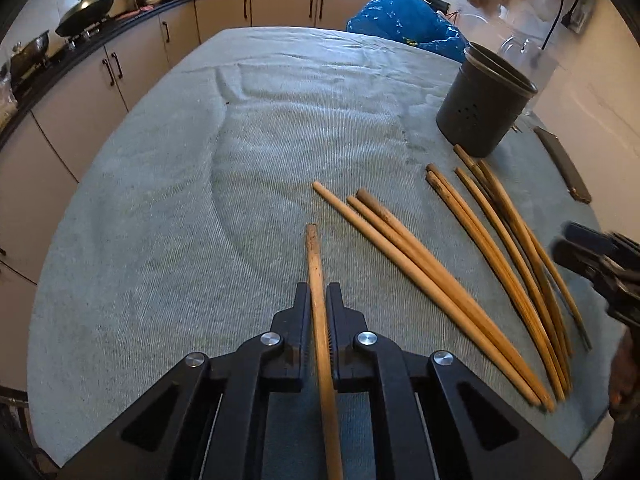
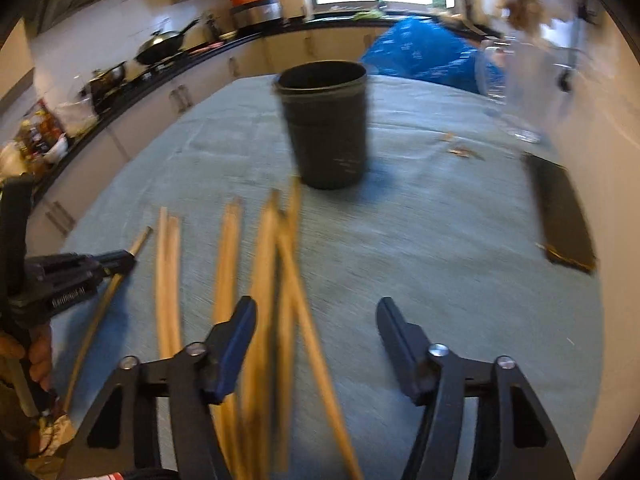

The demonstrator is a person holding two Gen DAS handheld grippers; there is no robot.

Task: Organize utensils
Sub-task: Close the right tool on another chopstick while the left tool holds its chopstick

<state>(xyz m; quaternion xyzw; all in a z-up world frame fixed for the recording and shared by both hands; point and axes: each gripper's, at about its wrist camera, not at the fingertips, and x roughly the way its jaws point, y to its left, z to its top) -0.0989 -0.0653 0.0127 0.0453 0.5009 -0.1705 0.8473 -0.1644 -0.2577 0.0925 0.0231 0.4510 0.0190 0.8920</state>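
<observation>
The counter (image 1: 160, 184) has a gray-green cloth over it. The dark cup (image 1: 482, 100) stands at the far right, and it looks like the place where the sticks should go. Loose chopsticks (image 1: 460, 280) lie in a fan just in front of the cup. The step now looks like picking sticks up one at a time. The left claw (image 1: 319, 292) is closed tight on one chopstick (image 1: 314, 256). Next, that stick needs to be carried to the cup and dropped in. The right claw (image 2: 316, 312) is wide open and holds nothing, above the loose sticks.
</observation>
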